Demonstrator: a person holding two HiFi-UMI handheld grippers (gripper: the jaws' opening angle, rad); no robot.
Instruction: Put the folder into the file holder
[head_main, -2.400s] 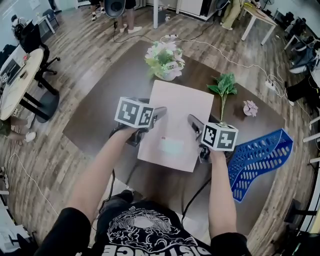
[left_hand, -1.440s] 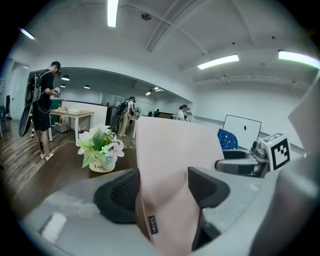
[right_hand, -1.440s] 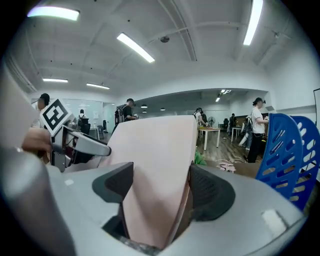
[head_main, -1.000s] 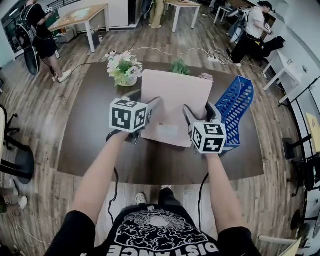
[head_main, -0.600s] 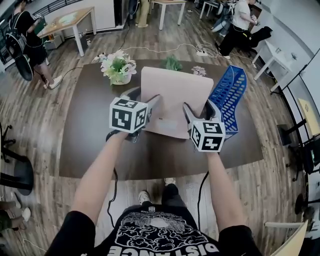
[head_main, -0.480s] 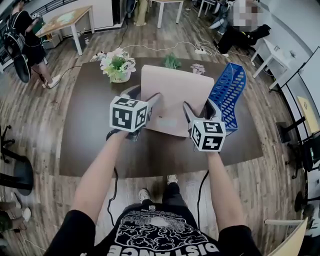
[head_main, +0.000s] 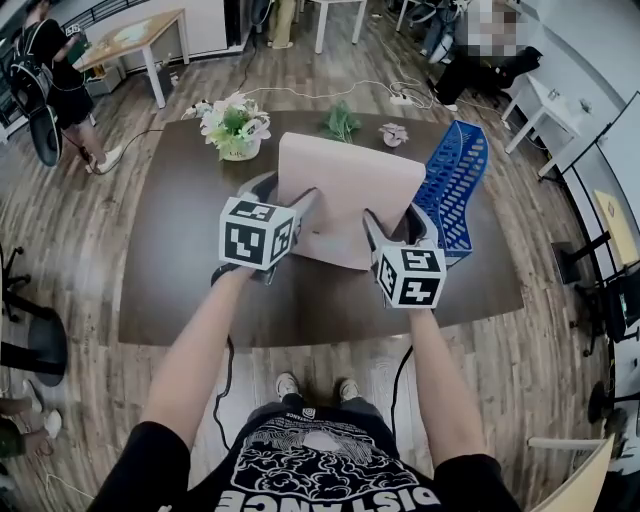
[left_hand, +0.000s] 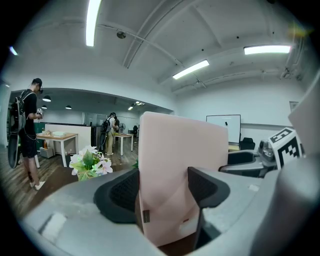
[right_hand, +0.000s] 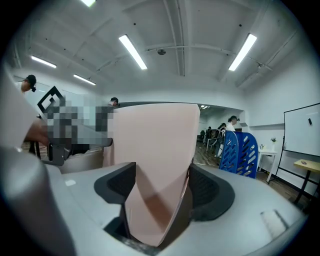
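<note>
Item: pink folder (head_main: 345, 195), held upright over the middle of a dark brown table (head_main: 180, 250), broad face toward the wearer. Whether its lower edge touches the tabletop cannot be told.

Left gripper (head_main: 283, 197): grips the folder's left lower edge. In the left gripper view the folder (left_hand: 180, 165) stands between the two dark pads of the gripper (left_hand: 165, 192), which are pinched on it.

Right gripper (head_main: 397, 222): grips the folder's right lower edge. In the right gripper view the folder (right_hand: 155, 145) sits bowed into a V between the pads of the gripper (right_hand: 162, 187), meeting both. The jaws have just been closing and now clamp it at a wide setting.

File holder (head_main: 452, 185): blue, perforated plastic, on the right part of the table, just beside the folder's right edge and the right gripper. It also shows to the right in the right gripper view (right_hand: 240, 150). The folder is not in it.

Other table items: a pot of white and pink flowers (head_main: 233, 125) at the far left, seen also in the left gripper view (left_hand: 89, 164); a green leafy sprig (head_main: 340, 122) and a small pink flower (head_main: 392, 132) along the far edge, behind the folder.

Surroundings: wood-plank floor (head_main: 80, 230); a person with a backpack (head_main: 40, 85) stands at the far left.
</note>
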